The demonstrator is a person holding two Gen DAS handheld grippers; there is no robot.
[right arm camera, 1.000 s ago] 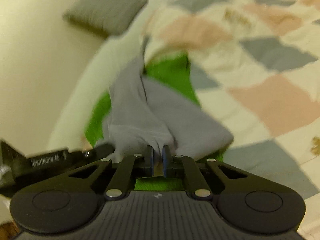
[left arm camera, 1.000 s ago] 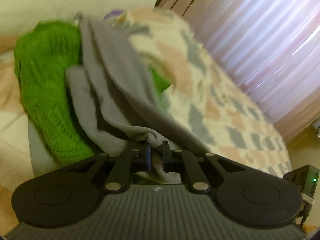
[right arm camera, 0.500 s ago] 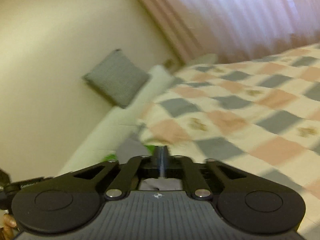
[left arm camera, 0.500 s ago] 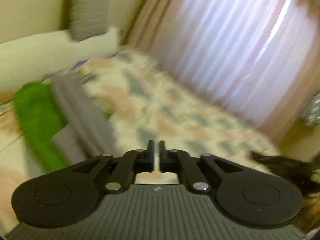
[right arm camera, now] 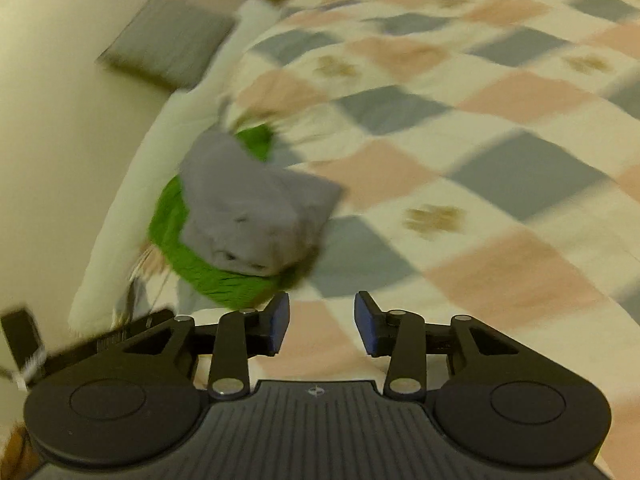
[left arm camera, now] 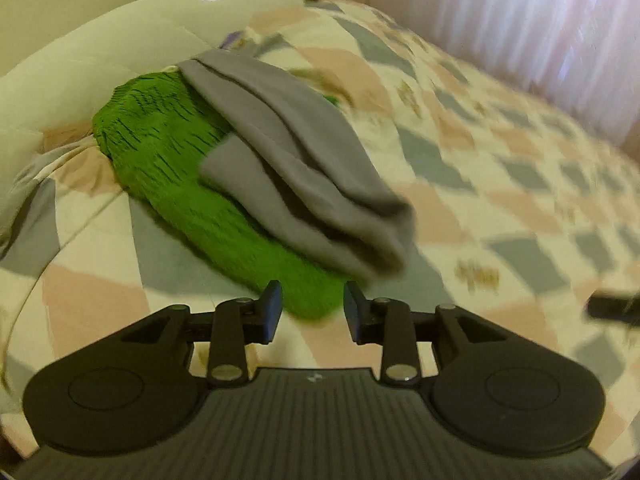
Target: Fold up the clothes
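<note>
A folded grey garment lies on top of a folded green knit garment on the checked bedspread. My left gripper is open and empty, just in front of the green garment's near edge. In the right wrist view the grey garment rests on the green one near the bed's left side. My right gripper is open and empty, a little short of the pile. The other gripper shows at the left edge.
A white pillow lies behind the pile, with a grey cushion against the cream wall. Pink-white curtains hang past the bed's far side. The checked bedspread spreads out to the right.
Both grippers were shut on the grey garment one second ago. They let go of it, swung up and away, and now stand open over the bed near the pile.
</note>
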